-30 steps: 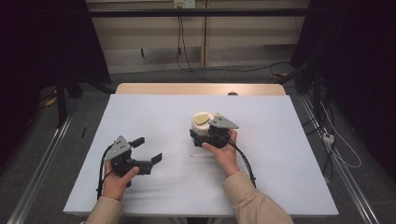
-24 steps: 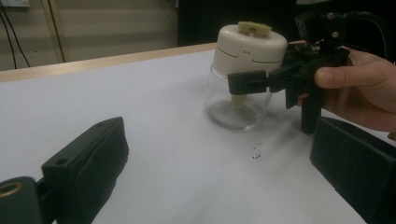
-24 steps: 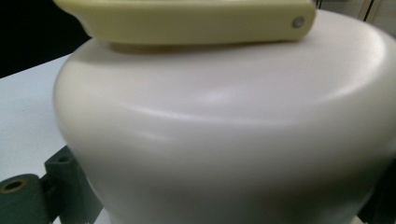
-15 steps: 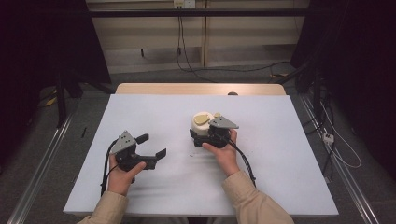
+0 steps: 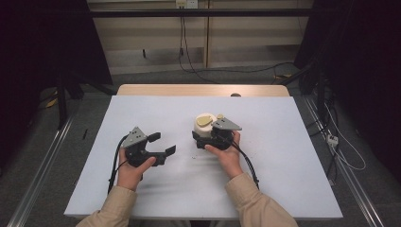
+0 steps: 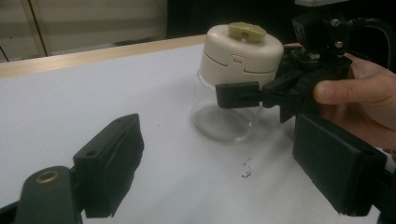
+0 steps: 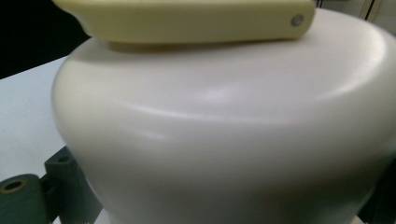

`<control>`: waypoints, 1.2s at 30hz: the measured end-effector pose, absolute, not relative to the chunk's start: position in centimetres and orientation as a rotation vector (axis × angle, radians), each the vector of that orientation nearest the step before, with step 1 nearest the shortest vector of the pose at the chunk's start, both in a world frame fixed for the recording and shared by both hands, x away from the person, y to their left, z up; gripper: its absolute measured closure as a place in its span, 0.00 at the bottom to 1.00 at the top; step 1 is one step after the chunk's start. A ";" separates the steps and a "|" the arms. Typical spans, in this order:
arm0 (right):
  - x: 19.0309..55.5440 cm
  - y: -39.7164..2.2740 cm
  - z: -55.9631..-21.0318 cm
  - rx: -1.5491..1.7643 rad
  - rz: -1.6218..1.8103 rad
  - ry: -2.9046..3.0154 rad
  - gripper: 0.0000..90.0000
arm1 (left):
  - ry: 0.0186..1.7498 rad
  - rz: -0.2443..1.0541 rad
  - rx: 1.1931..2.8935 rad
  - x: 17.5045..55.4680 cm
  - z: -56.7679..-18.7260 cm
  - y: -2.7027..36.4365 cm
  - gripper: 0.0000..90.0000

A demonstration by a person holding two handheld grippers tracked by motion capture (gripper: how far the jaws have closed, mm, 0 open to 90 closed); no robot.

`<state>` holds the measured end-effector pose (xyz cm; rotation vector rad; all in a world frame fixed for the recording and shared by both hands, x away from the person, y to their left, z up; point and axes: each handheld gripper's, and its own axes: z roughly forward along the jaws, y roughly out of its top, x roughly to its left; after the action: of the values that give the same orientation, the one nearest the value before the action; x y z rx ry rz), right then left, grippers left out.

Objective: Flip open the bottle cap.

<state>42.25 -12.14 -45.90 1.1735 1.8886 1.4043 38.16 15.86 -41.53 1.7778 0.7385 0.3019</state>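
A clear glass jar with a cream domed lid and a pale yellow-green flip tab [image 5: 205, 126] stands upright near the middle of the white tabletop [image 5: 283, 142], at about one o'clock from the table's centre in the high view. The right gripper [image 5: 210, 139] is clamped on it: in the left gripper view one black jaw lies flat against the glass wall just beneath the lid, with the person's right hand [image 6: 359, 100] wrapped behind it. In the right gripper view the cream lid [image 7: 224, 121] looms close, the yellow-green tab [image 7: 187, 18] across the top, and a jaw's dark base at seven o'clock.

The left gripper [image 5: 161, 144] sits at roughly nine o'clock from the jar, held in the person's left hand [image 5: 130, 170] — apart from the jar, its jaws pointing toward it. Compared with a second ago, this gripper has shifted rightward across the table, closer to the jar, while the right gripper and jar have stayed put. The left gripper's jaws have just been closing a little, yet they stand well apart with nothing between them; the left gripper view shows bare white table in the gap, the jar beyond at twelve o'clock, and a few small dark specks [image 6: 246, 171] on the surface just before the jar.

A strip of light wooden table edge [image 5: 203, 90] runs along the far side — beyond it, grey floor and trailing black cables [image 5: 189, 56].
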 end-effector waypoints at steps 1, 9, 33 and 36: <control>42.3 -12.1 -45.9 1.173 1.405 1.889 0.06 | 0.736 0.296 1.778 38.3 -41.5 15.7 0.21; 42.3 -12.1 -45.9 1.176 1.408 1.888 0.06 | 0.749 0.277 1.785 39.1 -41.0 14.8 0.37; 42.3 -12.1 -45.9 1.184 1.411 1.888 0.06 | 0.729 0.233 1.845 41.4 -39.7 11.7 0.79; 42.3 -12.1 -45.9 1.185 1.411 1.886 0.06 | 0.728 0.241 1.847 41.5 -39.6 11.4 0.84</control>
<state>42.27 -12.13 -45.91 1.1854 1.8863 1.4113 41.53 11.41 -39.58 1.8473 0.7282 0.2414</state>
